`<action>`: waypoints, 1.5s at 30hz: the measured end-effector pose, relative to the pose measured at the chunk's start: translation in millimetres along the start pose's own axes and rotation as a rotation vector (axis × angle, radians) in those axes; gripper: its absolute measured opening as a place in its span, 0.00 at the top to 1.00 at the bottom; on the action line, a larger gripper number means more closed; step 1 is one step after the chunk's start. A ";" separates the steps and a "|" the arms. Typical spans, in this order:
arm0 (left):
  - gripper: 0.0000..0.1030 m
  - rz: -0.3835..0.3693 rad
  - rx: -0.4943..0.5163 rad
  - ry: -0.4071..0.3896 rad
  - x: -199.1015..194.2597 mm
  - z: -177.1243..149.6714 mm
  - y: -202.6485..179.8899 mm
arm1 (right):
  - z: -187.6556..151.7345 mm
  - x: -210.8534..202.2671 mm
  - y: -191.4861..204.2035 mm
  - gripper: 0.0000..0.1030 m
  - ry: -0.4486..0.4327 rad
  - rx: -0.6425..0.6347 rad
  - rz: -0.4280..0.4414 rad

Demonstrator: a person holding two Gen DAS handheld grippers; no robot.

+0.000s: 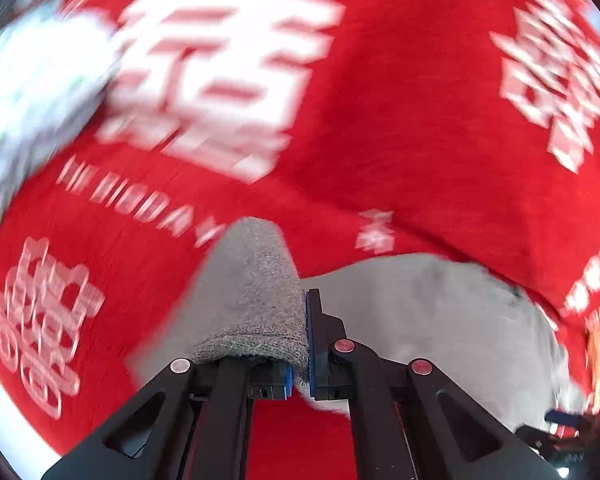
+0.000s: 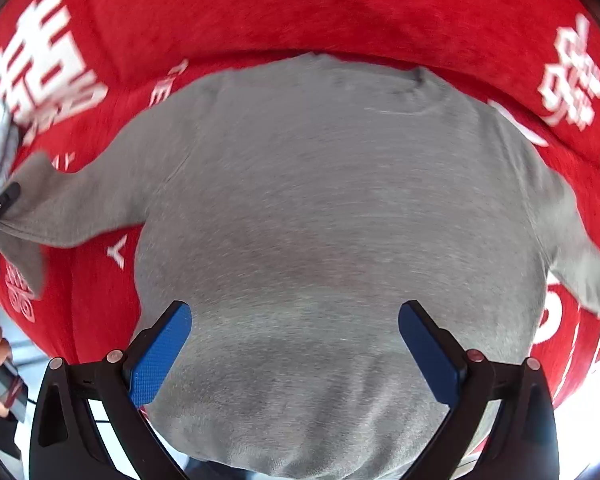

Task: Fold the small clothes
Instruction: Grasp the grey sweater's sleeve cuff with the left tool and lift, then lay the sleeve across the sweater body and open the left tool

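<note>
Fingers: my left gripper (image 1: 299,344) is clamped on the cuff of the grey sweater's (image 2: 332,220) left sleeve (image 2: 80,208); my right gripper (image 2: 296,344) hangs spread wide over the hem, holding nothing. Sweater lies flat on the red cloth (image 2: 300,8), collar away from me. Sleeve runs out sideways, so folding it means carrying the cuff inward across the body; left hand does that.

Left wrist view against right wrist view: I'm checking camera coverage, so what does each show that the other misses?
Only the left wrist view shows the left gripper shut on the small grey knit sweater's ribbed sleeve cuff. Only the right wrist view shows the whole sweater body spread flat with its neckline, the other sleeve, and the open right gripper above the hem. Both show the red cloth with white characters underneath.
</note>
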State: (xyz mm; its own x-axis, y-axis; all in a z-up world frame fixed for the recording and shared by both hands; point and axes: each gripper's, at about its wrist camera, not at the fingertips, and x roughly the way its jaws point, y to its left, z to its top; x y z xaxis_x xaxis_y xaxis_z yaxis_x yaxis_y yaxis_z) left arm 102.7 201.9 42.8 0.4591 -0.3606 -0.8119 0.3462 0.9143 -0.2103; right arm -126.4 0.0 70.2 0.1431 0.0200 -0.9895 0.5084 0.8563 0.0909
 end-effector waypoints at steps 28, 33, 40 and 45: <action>0.17 -0.021 0.527 0.182 30.9 -38.7 -209.0 | 31.0 -1.3 -132.8 0.00 -0.132 -0.010 0.034; 0.17 0.082 0.336 0.343 93.9 -0.3 -130.2 | 50.4 22.8 -24.2 0.00 -0.196 -0.432 -0.075; 0.45 0.018 0.164 0.454 144.4 5.3 -103.6 | 48.9 78.5 46.2 0.26 -0.197 -0.731 -0.271; 0.72 0.011 0.218 0.424 132.3 3.1 -112.9 | 63.9 52.8 24.6 0.87 -0.264 -0.558 -0.158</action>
State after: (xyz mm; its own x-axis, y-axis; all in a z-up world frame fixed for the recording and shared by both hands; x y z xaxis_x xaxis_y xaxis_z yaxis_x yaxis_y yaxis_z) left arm 126.9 50.4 -39.2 0.1050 -0.2022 -0.9737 0.5280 0.8411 -0.1178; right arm -52.0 -10.8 27.4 0.3432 -0.1958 -0.9186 0.0316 0.9799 -0.1970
